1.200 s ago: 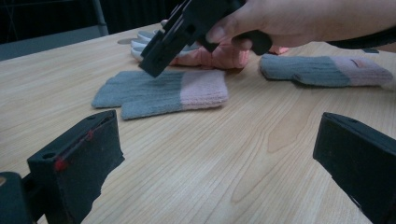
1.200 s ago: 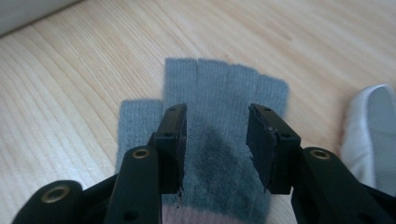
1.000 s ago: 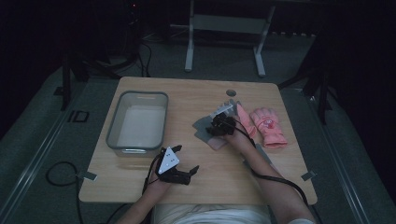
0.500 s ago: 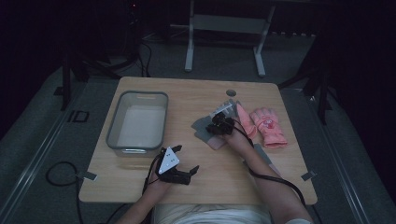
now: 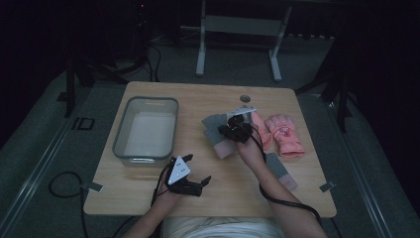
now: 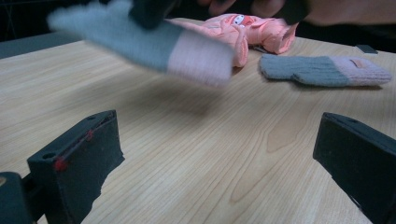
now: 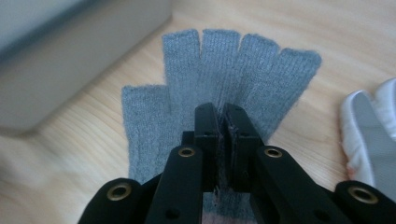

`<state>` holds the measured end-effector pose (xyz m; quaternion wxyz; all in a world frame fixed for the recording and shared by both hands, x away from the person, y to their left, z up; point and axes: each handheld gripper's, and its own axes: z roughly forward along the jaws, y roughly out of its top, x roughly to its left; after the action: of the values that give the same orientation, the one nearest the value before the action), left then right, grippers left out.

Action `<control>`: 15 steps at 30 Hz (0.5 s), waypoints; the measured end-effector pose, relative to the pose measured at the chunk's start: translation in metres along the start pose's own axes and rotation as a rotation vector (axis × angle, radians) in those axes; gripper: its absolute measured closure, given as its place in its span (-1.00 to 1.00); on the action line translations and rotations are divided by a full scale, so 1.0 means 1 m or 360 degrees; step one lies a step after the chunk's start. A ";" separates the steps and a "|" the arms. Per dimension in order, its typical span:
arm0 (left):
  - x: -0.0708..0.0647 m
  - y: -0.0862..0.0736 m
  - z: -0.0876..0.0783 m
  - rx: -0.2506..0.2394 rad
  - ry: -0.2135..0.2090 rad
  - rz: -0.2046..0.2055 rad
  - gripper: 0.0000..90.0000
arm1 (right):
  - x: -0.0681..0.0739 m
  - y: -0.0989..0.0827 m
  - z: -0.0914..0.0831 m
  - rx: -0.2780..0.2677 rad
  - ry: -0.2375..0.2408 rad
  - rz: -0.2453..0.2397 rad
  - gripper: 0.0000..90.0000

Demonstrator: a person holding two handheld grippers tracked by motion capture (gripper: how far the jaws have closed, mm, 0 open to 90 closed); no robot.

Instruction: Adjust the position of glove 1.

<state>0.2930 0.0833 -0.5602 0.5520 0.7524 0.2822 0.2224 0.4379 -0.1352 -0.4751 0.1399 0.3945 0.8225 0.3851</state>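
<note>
A grey fingerless glove [image 7: 233,60] with a pink cuff [image 5: 225,148] hangs from my right gripper [image 7: 223,114], whose jaws have just closed onto its knit and pinch it tight. In the high view that gripper [image 5: 233,130] sits over the table's middle with the glove [image 5: 214,128] raised off the wood. The left gripper view catches the same glove [image 6: 140,42] in the air, blurred. Its matching grey glove [image 5: 280,168] lies flat to the right of my right forearm. My left gripper [image 5: 204,184] rests near the front edge, open with nothing between its jaws [image 6: 219,154].
A clear plastic bin [image 5: 146,130] stands at the table's left. A pair of pink gloves [image 5: 282,134] lies at the right, beyond the second grey glove [image 6: 322,70]. A small round mark [image 5: 244,98] sits near the far edge.
My right gripper has shut on the grey glove and risen, lifting it off the table. The left gripper has stayed where it was.
</note>
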 end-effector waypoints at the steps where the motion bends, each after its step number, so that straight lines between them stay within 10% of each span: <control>1: 0.000 0.000 0.000 -0.0001 0.0000 0.0005 -0.99 | 0.004 0.001 -0.008 -0.0035 -0.0015 0.0016 0.89; 8: -0.001 0.000 0.000 0.0004 0.0001 0.0010 -0.99 | 0.030 -0.007 -0.051 -0.0291 -0.0147 0.0099 0.89; 15: -0.001 0.000 0.000 0.0004 0.0004 0.0018 -0.99 | 0.053 -0.028 -0.067 -0.0299 -0.0281 0.0121 0.89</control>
<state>0.2926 0.0826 -0.5602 0.5494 0.7545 0.2789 0.2259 0.3525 -0.1416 -0.4475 0.2333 0.4428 0.7518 0.4294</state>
